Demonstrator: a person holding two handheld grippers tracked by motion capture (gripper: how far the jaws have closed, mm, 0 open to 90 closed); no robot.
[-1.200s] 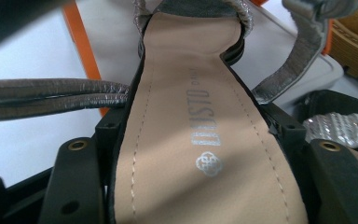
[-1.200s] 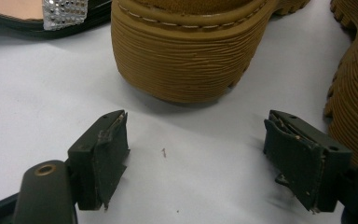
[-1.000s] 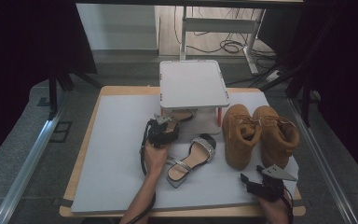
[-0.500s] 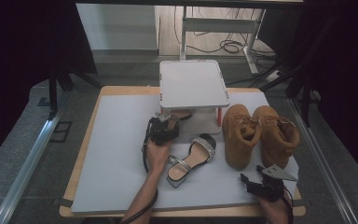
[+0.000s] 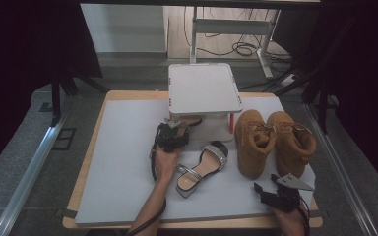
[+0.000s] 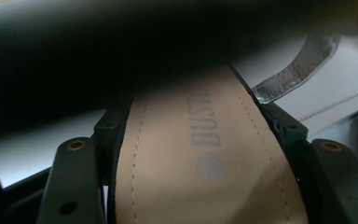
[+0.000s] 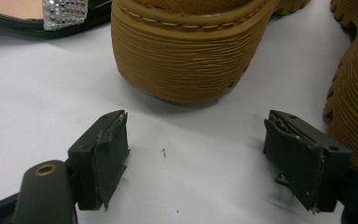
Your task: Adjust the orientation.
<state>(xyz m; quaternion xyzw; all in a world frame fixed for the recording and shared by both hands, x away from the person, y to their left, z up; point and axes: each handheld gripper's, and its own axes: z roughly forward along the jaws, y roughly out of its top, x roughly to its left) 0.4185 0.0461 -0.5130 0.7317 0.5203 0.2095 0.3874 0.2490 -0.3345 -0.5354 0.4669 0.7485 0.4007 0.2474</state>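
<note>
- Left gripper: held in the person's left hand near the middle of the table, pointing away from the person toward the white stand.
- Jaws of the left gripper: set against both edges of a sandal. In the left gripper view the tan insole with its printed lettering fills the gap between the two black jaws, and each jaw lies along one edge of the sole. The sandal is pinched across its width.
- Position of the held sandal: its front end reaches under the top plate of the stand, onto the lower shelf. A silver strap shows ahead of the jaws on the right of the left gripper view.
- Second sandal: lies flat on the grey mat, just beside the left hand on its right side, with the glittering strap at the far end.
- Right gripper: rests at the near right edge of the mat. Its jaws stand spread, with only bare mat between them.
- Tan boots: two stand side by side on the right part of the mat, next to the stand. In the right gripper view the ribbed heel of the nearer boot stands just ahead of the open jaws, apart from them.
</note>
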